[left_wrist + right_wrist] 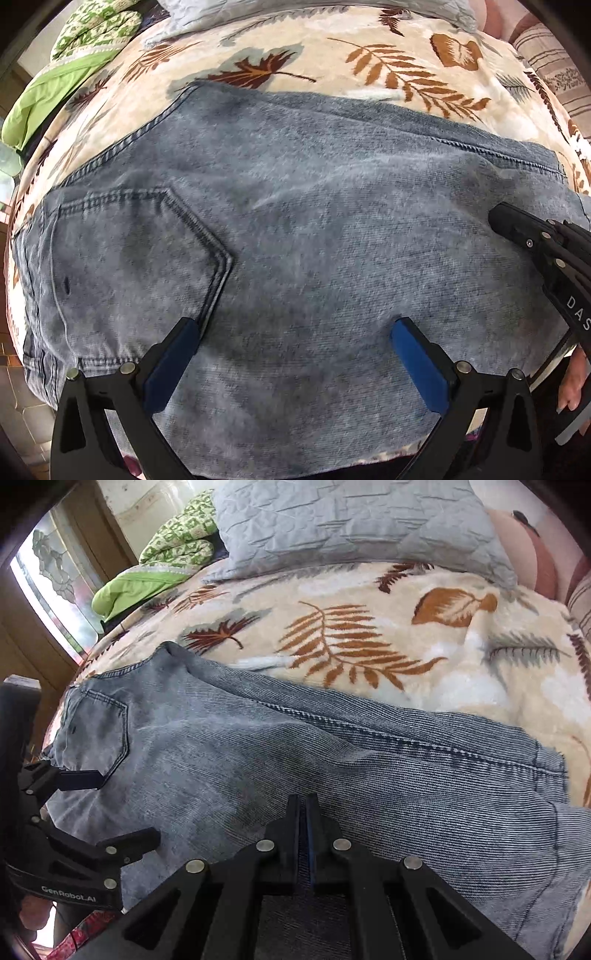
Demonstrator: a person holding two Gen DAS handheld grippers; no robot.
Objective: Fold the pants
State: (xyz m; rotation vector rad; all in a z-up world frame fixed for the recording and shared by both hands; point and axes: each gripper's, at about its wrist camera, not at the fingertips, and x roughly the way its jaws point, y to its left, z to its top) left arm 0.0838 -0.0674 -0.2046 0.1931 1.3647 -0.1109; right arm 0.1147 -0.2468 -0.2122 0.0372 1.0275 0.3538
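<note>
**Right claw clamped on denim, left claw wide over the folded jeans**

Right claw (pixel 306 805) sits clenched in front of me, its two black fingers pressed together with only a thin strip of blue pad between them, and faded denim shows through the frame just behind the tips, so I read it as pinching a fold of the jeans (pixel 295 760) near their close edge. From my other camera, the left claw (pixel 295 330) is released, its blue pads (pixel 417 363) spread far apart above the cloth with nothing between them; whether the tips brush the fabric I cannot tell.

The jeans lie on the bed, on a cream blanket (pixel 461 672) printed with brown and grey leaves. They are light, washed-out blue with a mottled, cloudy fade and fine diagonal ribbing in the weave. The legs lie doubled on each other, one long stitched seam (pixel 406 738) running along the top layer towards the far right end. On my left the seat is up, with a back pocket (pixel 140 251) outlined in dark double stitching and coming to a point just beside the left claw's left finger. The cloth lies mostly flat with a few soft ripples across the middle.

A grey quilted pillow (pixel 351 520) and a green patterned cover (pixel 177 542) lie beyond the jeans at the head of the bed.
</note>
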